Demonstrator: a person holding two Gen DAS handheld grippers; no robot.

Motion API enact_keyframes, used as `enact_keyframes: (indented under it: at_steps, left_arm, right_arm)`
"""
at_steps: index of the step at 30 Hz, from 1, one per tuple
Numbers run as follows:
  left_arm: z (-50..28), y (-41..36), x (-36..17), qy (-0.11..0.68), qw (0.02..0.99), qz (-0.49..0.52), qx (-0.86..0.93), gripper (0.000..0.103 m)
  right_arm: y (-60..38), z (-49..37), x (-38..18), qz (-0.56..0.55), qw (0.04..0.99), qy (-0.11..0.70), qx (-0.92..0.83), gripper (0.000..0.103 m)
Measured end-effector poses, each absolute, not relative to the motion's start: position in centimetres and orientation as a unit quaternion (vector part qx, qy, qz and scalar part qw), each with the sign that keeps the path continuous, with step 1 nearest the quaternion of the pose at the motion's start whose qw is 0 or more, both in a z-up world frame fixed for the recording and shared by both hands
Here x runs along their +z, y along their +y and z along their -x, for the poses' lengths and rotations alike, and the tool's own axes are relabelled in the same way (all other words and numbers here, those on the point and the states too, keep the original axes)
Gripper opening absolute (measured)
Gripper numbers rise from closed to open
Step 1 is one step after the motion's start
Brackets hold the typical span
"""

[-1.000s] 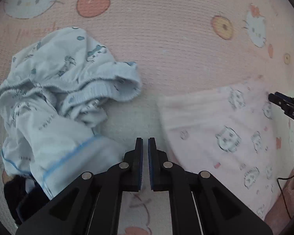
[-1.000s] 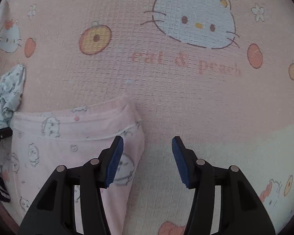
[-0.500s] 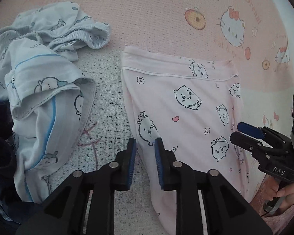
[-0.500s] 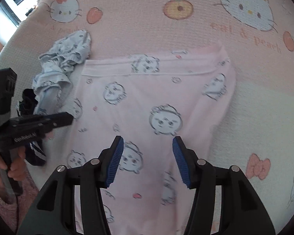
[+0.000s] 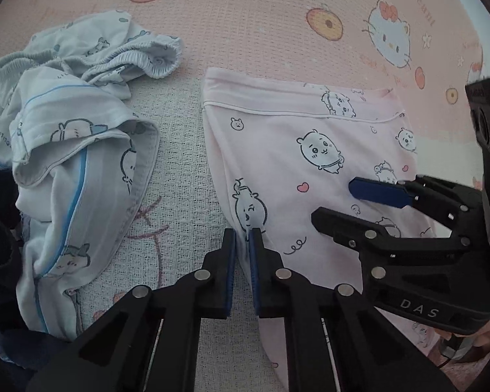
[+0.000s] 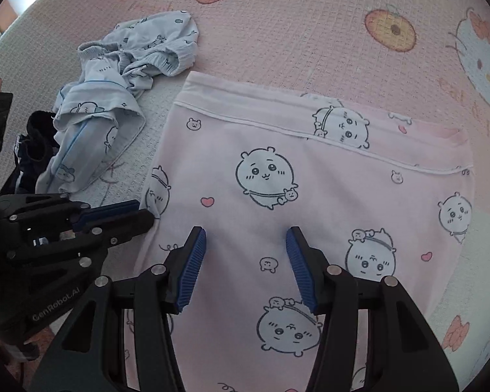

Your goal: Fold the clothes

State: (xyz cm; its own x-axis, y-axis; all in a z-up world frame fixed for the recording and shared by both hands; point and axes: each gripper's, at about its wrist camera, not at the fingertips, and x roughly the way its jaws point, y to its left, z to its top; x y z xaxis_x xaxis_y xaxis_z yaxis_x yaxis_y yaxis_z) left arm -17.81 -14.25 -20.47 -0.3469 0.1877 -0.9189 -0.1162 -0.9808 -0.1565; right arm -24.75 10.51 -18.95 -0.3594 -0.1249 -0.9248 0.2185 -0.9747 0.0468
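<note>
Pink pyjama trousers printed with small cartoon animals lie flat on the pink blanket, waistband at the far side; they also show in the right wrist view. My left gripper is shut on the trousers' left edge; it also shows in the right wrist view. My right gripper is open and empty, just above the middle of the trousers; it also shows in the left wrist view.
A crumpled pale blue pyjama set lies left of the trousers, also in the right wrist view. Dark clothing lies at the left edge. The Hello Kitty blanket covers the whole surface.
Both grippers drew back from the waistband end toward the near part of the trousers. The left jaws opened a little, then closed on the trousers' left edge. The right stayed open.
</note>
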Motion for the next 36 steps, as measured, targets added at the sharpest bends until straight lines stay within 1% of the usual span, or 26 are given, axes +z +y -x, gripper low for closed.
enact_keyframes:
  at_steps: [3,4,5,6,7,9,10,12,15,16,19,21,22,24,26,28,29,30,32,34,35,36]
  left_arm:
    - [17.5,-14.0,-20.4,-0.007,0.067,0.560,0.825,0.005]
    - [17.2,-14.1,-20.3,0.006,0.056,0.559,0.827,0.004]
    - [17.1,-14.2,-20.3,0.034,0.029,0.557,0.829,0.001]
    - [17.0,-15.1,-20.3,0.032,0.020,0.558,0.829,0.001]
    - [17.0,-16.0,-20.3,0.020,0.017,0.559,0.828,0.001]
    - [17.1,-18.7,-19.8,-0.063,0.028,0.557,0.828,0.002]
    - [17.2,-19.4,-19.3,-0.089,0.037,0.547,0.832,0.002]
    - [17.3,-19.2,-18.2,-0.110,0.072,0.523,0.842,0.002]
    - [18.1,-16.4,-17.8,-0.122,0.140,0.512,0.839,0.002]
    - [18.5,-15.1,-18.3,-0.112,0.155,0.522,0.831,0.002]
    - [17.9,-14.6,-20.3,-0.028,0.126,0.566,0.814,0.002]
    - [18.0,-15.9,-19.8,-0.024,0.068,0.579,0.812,0.003]
    - [18.2,-16.5,-19.2,-0.007,0.026,0.572,0.820,0.003]
    - [18.9,-17.1,-17.8,-0.038,0.056,0.547,0.834,0.003]
    - [20.0,-16.2,-17.4,-0.068,0.117,0.542,0.830,0.003]
    - [20.6,-14.7,-17.5,-0.039,0.150,0.535,0.830,0.003]
    - [21.0,-13.9,-18.2,-0.010,0.143,0.547,0.825,0.003]
    - [21.2,-13.8,-19.3,0.029,0.107,0.570,0.814,0.003]
    - [21.3,-15.5,-19.3,0.016,0.071,0.582,0.810,0.003]
    - [21.5,-16.9,-18.2,0.053,0.000,0.575,0.816,0.003]
    - [21.6,-17.4,-17.4,0.050,0.007,0.563,0.825,0.003]
    - [22.0,-17.6,-16.8,0.023,0.037,0.560,0.827,0.003]
  right_arm:
    - [9.8,25.0,-20.0,-0.556,0.089,0.071,-0.823,0.051]
    - [10.9,24.8,-20.1,-0.557,0.079,0.066,-0.824,0.051]
    - [11.9,24.6,-20.1,-0.558,0.068,0.061,-0.825,0.051]
    - [13.0,24.4,-20.1,-0.559,0.057,0.056,-0.826,0.051]
    - [14.0,24.2,-20.2,-0.559,0.047,0.050,-0.826,0.053]
    - [16.0,23.7,-19.9,-0.560,0.057,0.022,-0.827,0.053]
    - [16.5,23.5,-19.6,-0.559,0.070,-0.001,-0.826,0.053]
    - [17.0,23.1,-18.6,-0.546,0.098,-0.037,-0.831,0.053]
    - [17.3,22.2,-17.3,-0.529,0.101,-0.047,-0.841,0.053]
    - [17.5,22.0,-17.4,-0.531,0.098,-0.046,-0.840,0.053]
    - [18.7,21.2,-17.9,-0.541,0.086,-0.038,-0.836,0.053]
    - [20.4,20.8,-18.5,-0.550,0.058,-0.019,-0.833,0.053]
    - [21.6,20.8,-18.7,-0.552,0.039,-0.011,-0.833,0.053]
    - [23.5,20.9,-18.7,-0.553,0.022,-0.015,-0.833,0.053]
    - [23.5,21.5,-18.6,-0.550,0.042,-0.012,-0.834,0.053]
    - [22.8,22.2,-18.8,-0.552,0.055,0.012,-0.832,0.053]
    - [22.3,22.6,-19.1,-0.554,0.056,0.029,-0.830,0.053]
    - [22.1,23.0,-19.3,-0.556,0.056,0.044,-0.828,0.052]
    - [23.6,23.5,-19.3,-0.558,0.048,0.030,-0.828,0.053]
    - [26.1,23.6,-18.5,-0.550,0.010,0.025,-0.835,0.054]
    - [27.3,23.6,-18.0,-0.544,-0.008,0.022,-0.839,0.054]
    - [28.0,23.7,-17.3,-0.533,-0.010,0.017,-0.846,0.053]
